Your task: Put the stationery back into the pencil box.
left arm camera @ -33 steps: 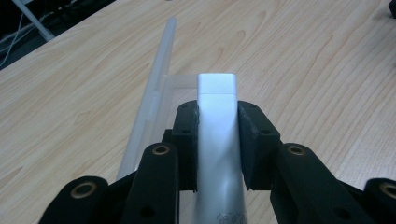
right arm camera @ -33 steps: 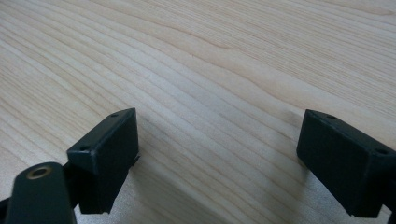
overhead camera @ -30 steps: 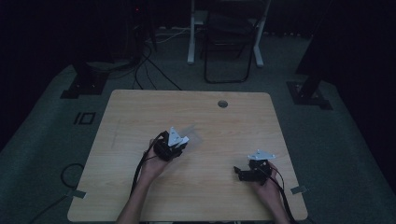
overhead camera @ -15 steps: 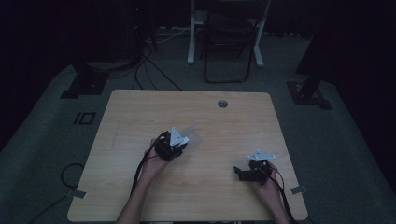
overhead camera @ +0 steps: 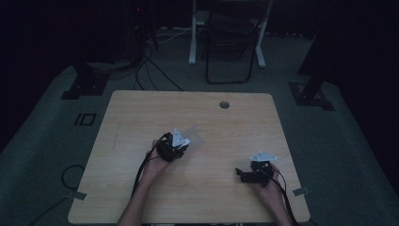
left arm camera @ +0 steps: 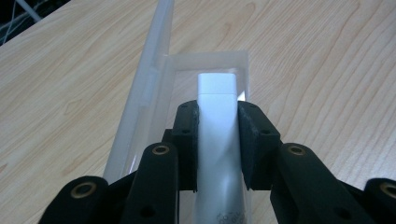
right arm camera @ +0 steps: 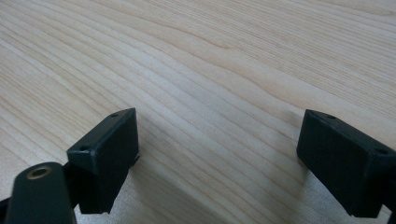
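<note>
Your left gripper (left arm camera: 217, 140) is clamped on the white stick (left arm camera: 215, 121), right above the open clear case (left arm camera: 187, 70), so it's grabbed but not seated. Right gripper (right arm camera: 217, 154) sits wide open and empty on the desk (right arm camera: 233, 56), well off from the case.

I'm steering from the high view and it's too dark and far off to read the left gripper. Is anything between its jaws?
Observer: Yes. In the left gripper view the left gripper is shut on a white stick-shaped object, one pad pressing on each side.
Operator: Where is that object relative to the clear thing on the table?
Observer: It sits over the open tray of a clear plastic case, whose lid stands up along the side.
Operator: And the right gripper, is it carrying something?
Observer: No. In the right gripper view the right gripper has its jaws wide apart, with bare wooden table between them.
</note>
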A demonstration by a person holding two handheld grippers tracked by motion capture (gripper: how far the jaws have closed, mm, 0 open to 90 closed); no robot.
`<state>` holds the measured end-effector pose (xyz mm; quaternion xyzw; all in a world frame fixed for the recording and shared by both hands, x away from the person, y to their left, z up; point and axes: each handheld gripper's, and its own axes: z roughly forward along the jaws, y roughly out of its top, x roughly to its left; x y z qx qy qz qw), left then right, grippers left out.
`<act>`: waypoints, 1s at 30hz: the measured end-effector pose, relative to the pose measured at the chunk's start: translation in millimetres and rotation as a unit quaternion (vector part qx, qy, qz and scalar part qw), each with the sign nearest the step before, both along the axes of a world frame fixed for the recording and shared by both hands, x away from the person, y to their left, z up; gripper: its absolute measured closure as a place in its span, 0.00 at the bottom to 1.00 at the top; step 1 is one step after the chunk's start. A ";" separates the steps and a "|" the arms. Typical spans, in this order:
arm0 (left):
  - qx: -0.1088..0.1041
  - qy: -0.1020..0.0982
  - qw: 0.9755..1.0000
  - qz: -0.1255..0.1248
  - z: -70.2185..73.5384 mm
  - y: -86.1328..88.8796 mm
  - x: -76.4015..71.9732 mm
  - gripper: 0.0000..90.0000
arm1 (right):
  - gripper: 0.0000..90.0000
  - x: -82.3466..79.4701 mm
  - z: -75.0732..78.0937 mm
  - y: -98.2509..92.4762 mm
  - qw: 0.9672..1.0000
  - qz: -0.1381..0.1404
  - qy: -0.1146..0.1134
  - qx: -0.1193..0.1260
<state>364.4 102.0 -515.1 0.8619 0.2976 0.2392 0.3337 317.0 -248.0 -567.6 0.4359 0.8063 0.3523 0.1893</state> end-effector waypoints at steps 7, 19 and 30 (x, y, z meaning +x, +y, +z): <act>0.006 -0.004 1.000 0.002 -4.1 -0.8 0.9 0.79 | 0.14 0.0 0.0 0.0 1.000 0.000 0.000 0.000; 0.027 0.001 1.000 0.003 -14.5 -0.5 1.5 0.78 | 0.14 -0.3 0.0 0.2 1.000 0.001 0.000 0.000; 0.034 0.007 0.999 0.004 -20.3 -2.1 4.9 0.78 | 0.14 -0.3 0.0 0.2 1.000 0.001 0.000 0.000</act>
